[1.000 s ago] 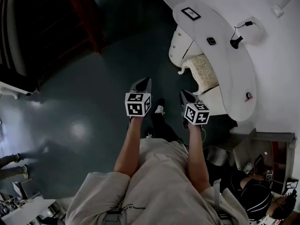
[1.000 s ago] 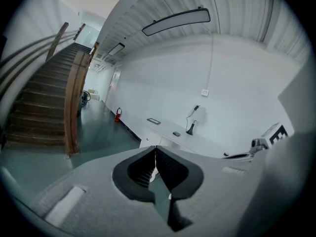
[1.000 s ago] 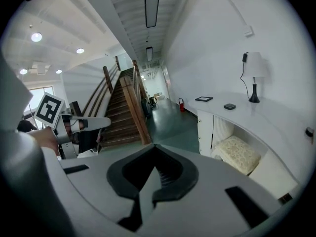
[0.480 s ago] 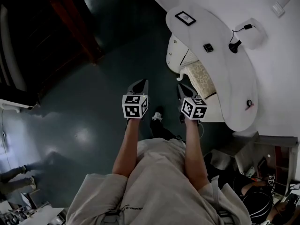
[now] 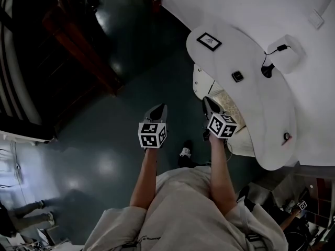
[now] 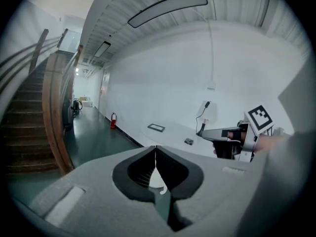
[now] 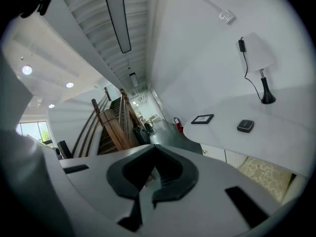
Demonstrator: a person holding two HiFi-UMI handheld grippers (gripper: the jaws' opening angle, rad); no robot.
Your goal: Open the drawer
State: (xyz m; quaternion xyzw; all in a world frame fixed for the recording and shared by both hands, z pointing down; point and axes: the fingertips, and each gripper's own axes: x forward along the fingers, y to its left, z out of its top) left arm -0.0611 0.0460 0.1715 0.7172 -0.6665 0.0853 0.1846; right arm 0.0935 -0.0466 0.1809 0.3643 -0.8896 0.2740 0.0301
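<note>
Dark teal floor [image 5: 99, 140] beside a curved white tabletop [image 5: 256, 114], seen from above.
I hold the left gripper [image 5: 159, 109] and right gripper [image 5: 208, 102] out over the floor, both with jaws pressed together on nothing. The white drawer [image 5: 199, 85] sits under the tabletop's edge, near the right gripper.

Left tongs [image 5: 162, 107] over dark floor [image 5: 99, 140]; right tongs [image 5: 207, 102] near white desk [image 5: 261, 106] (curved).
</note>
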